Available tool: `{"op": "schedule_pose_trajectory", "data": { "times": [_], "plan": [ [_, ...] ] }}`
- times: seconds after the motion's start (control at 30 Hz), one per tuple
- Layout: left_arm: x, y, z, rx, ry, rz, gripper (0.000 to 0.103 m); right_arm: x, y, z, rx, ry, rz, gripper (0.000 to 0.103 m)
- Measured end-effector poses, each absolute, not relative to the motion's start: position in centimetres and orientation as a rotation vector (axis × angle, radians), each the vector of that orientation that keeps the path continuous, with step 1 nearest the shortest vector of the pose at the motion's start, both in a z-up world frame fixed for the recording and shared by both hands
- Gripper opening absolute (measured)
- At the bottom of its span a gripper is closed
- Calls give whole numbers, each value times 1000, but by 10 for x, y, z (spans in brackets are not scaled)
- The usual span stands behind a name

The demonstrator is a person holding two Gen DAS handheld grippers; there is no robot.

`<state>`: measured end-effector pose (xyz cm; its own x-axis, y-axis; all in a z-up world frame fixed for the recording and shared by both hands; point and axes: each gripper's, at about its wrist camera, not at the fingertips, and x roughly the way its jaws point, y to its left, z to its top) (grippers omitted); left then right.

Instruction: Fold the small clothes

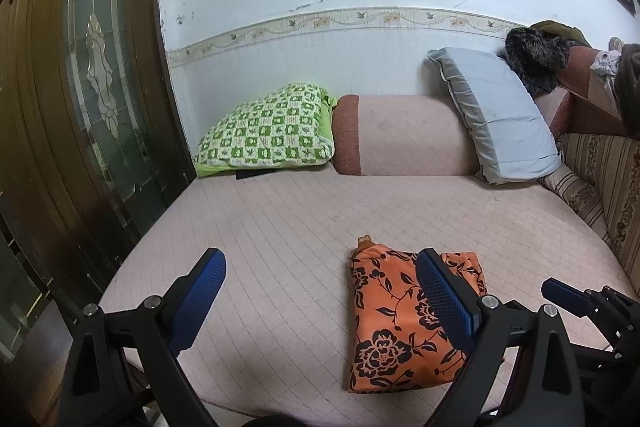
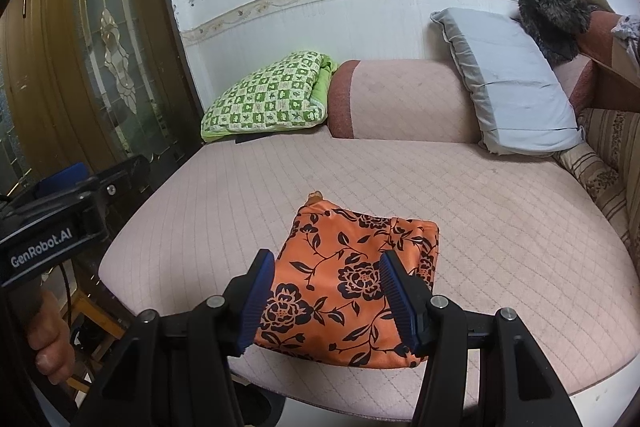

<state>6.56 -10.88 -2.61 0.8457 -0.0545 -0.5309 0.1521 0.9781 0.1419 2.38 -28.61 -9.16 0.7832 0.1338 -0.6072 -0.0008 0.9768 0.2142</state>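
A folded orange garment with black flowers [image 1: 396, 323] lies on the pink quilted mattress [image 1: 280, 227] near its front edge. In the left wrist view my left gripper [image 1: 320, 259] hovers wide open, and the garment lies under its right finger [image 1: 444, 299]. A blue finger [image 1: 560, 291] of the right gripper shows at the right edge. In the right wrist view my right gripper [image 2: 325, 259] is open just above the garment [image 2: 352, 239], its pads clear of the cloth. A hand [image 2: 50, 343] holds the left gripper's housing [image 2: 52, 227] beyond the mattress's left edge.
At the back lie a green checked folded quilt [image 1: 268, 127], a pink bolster [image 1: 400, 135] and a grey-blue pillow [image 1: 500, 115], with a dark furry item [image 1: 536, 55] above. A striped cushion [image 1: 600, 179] borders the right side. A wooden door with glass [image 1: 80, 67] stands at the left.
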Motion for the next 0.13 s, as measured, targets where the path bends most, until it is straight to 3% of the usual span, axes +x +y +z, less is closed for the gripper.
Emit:
{"op": "schedule_pose_trajectory", "data": {
  "times": [0.13],
  "plan": [
    [66,-106,-23,169,526,-93,96,25,-288,-93,208,669,68,58]
  ]
}}
